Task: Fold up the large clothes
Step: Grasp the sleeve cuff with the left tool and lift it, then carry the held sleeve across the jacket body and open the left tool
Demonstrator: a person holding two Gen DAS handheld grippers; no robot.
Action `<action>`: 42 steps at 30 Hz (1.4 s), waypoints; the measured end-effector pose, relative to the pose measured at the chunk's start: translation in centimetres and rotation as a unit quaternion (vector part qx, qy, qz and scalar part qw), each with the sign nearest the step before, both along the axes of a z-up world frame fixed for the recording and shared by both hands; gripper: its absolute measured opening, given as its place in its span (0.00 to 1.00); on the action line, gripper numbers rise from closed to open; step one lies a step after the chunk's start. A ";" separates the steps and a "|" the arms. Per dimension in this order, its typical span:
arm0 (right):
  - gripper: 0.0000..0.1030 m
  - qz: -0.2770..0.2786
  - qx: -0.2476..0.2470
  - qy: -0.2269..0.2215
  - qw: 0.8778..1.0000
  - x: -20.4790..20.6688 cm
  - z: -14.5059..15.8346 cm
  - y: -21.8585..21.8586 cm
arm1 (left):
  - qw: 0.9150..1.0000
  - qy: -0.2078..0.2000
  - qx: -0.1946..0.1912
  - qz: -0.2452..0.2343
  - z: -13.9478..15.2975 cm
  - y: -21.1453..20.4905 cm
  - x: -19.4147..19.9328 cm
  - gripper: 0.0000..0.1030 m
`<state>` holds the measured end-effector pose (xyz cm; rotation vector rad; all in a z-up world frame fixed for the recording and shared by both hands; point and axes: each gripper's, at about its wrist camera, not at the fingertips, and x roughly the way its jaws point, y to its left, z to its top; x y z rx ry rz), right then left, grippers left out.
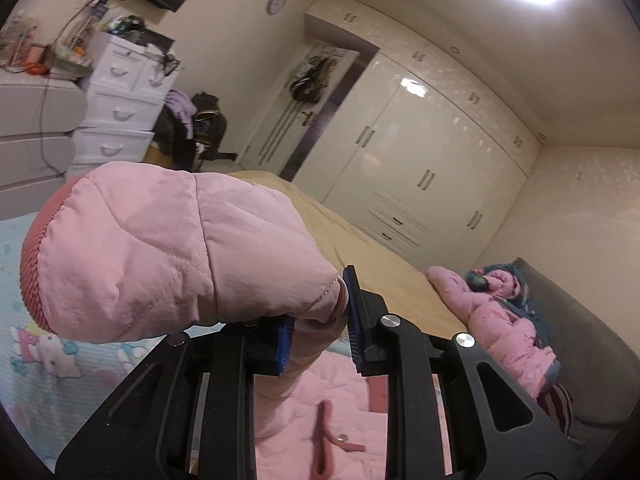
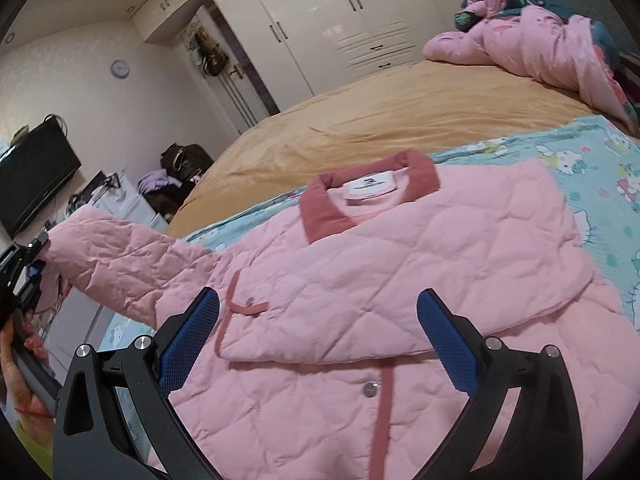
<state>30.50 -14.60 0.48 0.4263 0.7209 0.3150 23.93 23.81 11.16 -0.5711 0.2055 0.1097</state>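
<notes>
Your left gripper [image 1: 320,320] is pinched on the sleeve [image 1: 132,256] of the pink quilted jacket [image 2: 360,280], near the darker pink ribbed cuff [image 1: 30,264]. The sleeve end bulges up and to the left of the blue pads, lifted clear of the bed [image 2: 360,120]. From the right wrist view you can see that same sleeve stretched out to the left of the jacket's body, with your left gripper and the hand [image 2: 16,364] that holds it at the frame's edge.

Your right gripper [image 2: 318,344] is spread wide and pinches nothing; its blue pads stand either side of the jacket's front, above the snap buttons [image 2: 369,389] and the dark pink placket. The jacket lies face up on the cartoon-print sheet [image 2: 580,168], collar [image 2: 368,188] pointing away from you with the white label showing, and its other sleeve is folded across the chest.

Farther up the bed, on the yellow blanket [image 2: 400,112], a rumpled pink garment [image 2: 540,40] lies well apart from the jacket, by the grey headboard [image 1: 580,320].
</notes>
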 end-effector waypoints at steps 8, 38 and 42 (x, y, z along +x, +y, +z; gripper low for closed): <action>0.96 -0.018 0.012 -0.003 1.000 0.1 0.1 -2.4 | 0.999 -0.008 0.026 -0.045 0.6 -4.6 1.4 0.14; 0.96 -0.137 0.051 0.014 0.989 -0.8 -1.6 -12.3 | 0.974 0.042 0.068 -0.211 -4.0 -16.9 6.2 0.14; 0.96 -0.150 0.050 0.015 0.987 -1.0 -1.8 -13.1 | 0.967 0.059 0.080 -0.236 -5.2 -18.8 7.0 0.14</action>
